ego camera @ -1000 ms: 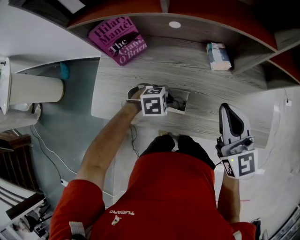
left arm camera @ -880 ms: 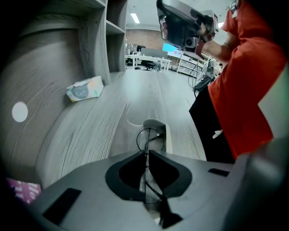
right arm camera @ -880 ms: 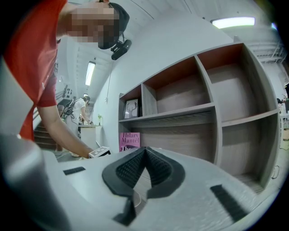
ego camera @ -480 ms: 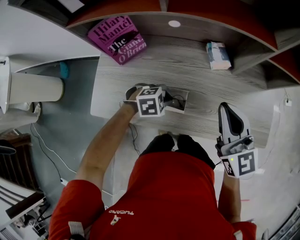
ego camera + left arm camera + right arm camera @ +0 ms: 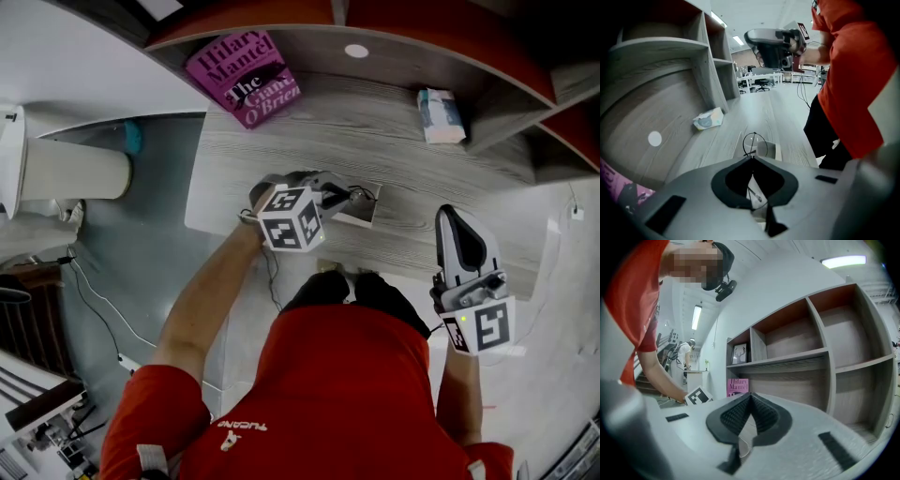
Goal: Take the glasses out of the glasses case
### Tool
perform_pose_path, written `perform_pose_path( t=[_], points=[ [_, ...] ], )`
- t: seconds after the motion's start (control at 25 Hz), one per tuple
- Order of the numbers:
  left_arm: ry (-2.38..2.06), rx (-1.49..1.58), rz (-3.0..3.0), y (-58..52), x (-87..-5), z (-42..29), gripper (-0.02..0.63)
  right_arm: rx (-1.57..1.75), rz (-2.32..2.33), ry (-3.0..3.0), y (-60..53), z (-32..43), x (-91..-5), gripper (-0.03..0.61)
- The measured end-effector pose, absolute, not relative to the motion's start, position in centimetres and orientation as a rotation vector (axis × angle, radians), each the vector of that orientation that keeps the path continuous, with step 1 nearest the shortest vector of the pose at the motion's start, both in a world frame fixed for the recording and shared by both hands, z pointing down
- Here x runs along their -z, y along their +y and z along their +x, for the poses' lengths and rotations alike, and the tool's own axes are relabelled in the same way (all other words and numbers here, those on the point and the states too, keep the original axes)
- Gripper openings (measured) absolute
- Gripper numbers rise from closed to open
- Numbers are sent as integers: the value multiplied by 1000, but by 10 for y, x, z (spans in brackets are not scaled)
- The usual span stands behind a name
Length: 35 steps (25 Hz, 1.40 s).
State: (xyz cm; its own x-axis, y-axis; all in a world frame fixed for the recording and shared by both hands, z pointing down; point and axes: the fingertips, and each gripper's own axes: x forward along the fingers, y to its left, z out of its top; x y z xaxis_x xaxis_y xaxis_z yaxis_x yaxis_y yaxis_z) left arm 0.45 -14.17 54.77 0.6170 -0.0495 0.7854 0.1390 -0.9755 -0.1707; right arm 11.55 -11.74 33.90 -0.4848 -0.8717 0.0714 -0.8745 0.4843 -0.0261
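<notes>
My left gripper (image 5: 339,196) hovers over the wooden desk (image 5: 281,150), tilted down at the open grey glasses case (image 5: 362,213). Its jaws are shut on the thin black wire-rimmed glasses (image 5: 361,195). In the left gripper view one round lens rim (image 5: 753,142) sticks up from the closed tips of the left gripper (image 5: 751,157), just above the glasses case (image 5: 768,150). My right gripper (image 5: 458,217) is held level off the desk's right end, shut and empty. In its own view the right gripper (image 5: 750,395) faces the shelves.
A pink book (image 5: 244,77) lies at the desk's back left, and a tissue pack (image 5: 439,114) at the back right. Shelf uprights (image 5: 708,75) rise behind the desk. The person's red shirt (image 5: 347,394) fills the near side. A white cylinder (image 5: 70,178) stands left.
The left gripper closed on the glasses, rose and tilted back toward the person, bringing the wire frame up from the case. The right gripper stayed still.
</notes>
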Motion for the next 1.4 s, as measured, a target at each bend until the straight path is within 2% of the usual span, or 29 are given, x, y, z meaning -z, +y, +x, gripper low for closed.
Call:
perform_pose_path(
  t=[0.72,1.16,1.4],
  points=[
    [268,833,-2760,-128,-432,11,14,-29,1562,-2702,-110,109,-321,5],
    [572,379,-2834,-127,-322,-4,14,28,1545,-2761,-107,97,-301,5],
    [790,212,-2872,-128,-291,-24,14,52,1519,-2806,-108,86,-290,5]
  ],
)
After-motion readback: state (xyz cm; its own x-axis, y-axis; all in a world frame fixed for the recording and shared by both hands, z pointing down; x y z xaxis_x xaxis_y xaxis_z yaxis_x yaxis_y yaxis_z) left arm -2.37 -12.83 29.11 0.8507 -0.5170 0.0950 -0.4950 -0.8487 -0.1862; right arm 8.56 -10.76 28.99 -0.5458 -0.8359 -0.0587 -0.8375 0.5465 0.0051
